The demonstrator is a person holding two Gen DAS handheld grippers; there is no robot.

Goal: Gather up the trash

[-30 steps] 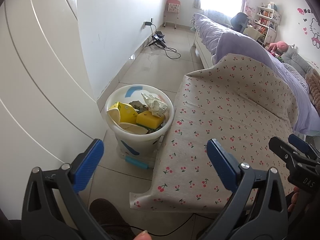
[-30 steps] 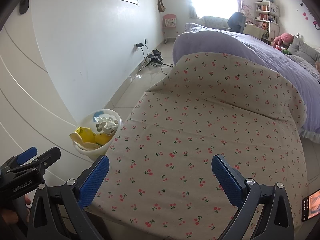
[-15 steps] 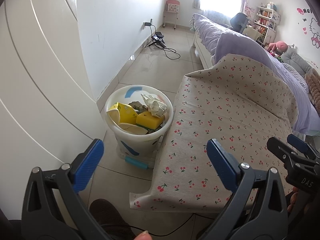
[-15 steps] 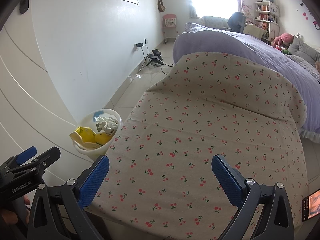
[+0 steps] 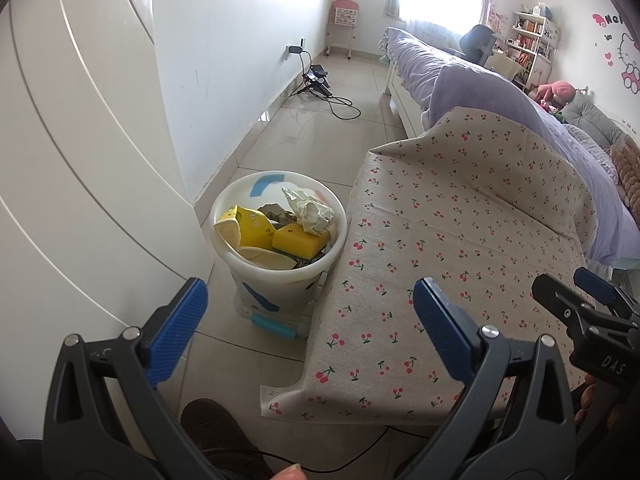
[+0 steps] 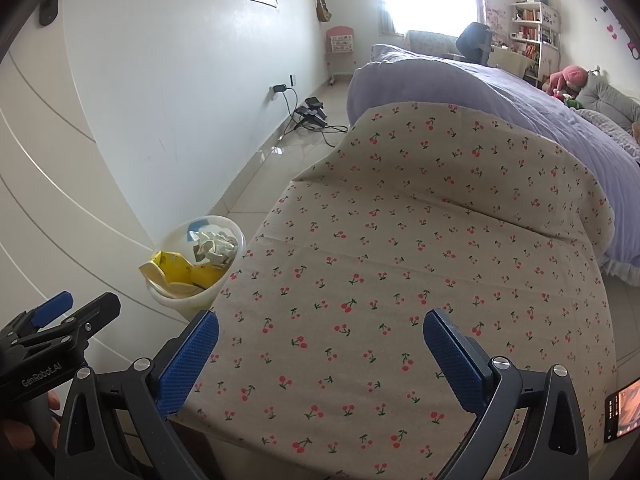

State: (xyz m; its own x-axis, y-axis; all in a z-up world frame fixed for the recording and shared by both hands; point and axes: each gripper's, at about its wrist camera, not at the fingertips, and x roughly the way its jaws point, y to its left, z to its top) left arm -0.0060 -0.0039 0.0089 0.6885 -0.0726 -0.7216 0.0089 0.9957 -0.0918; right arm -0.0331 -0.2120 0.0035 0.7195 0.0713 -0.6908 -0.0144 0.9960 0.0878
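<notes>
A white bin (image 5: 256, 288) stands on the tiled floor beside the table's left edge. Inside it lie a yellow sponge (image 5: 298, 242), yellow packaging (image 5: 250, 228) and crumpled paper (image 5: 308, 210). The same bin (image 6: 178, 300) shows at the lower left of the right wrist view. My left gripper (image 5: 308, 316) is open with nothing in it, held back from the bin and the table's near corner. My right gripper (image 6: 320, 352) is open and empty over the cherry-print tablecloth (image 6: 400, 280). In the left wrist view the right gripper's tips (image 5: 576, 300) poke in at the right edge.
The cherry tablecloth (image 5: 460, 240) covers a table that abuts a bed with a lilac duvet (image 5: 500, 92). A white curved wardrobe (image 5: 80, 160) stands left of the bin. Cables and a charger (image 5: 320, 84) lie on the floor further back. A phone (image 6: 622, 412) sits at the table's right edge.
</notes>
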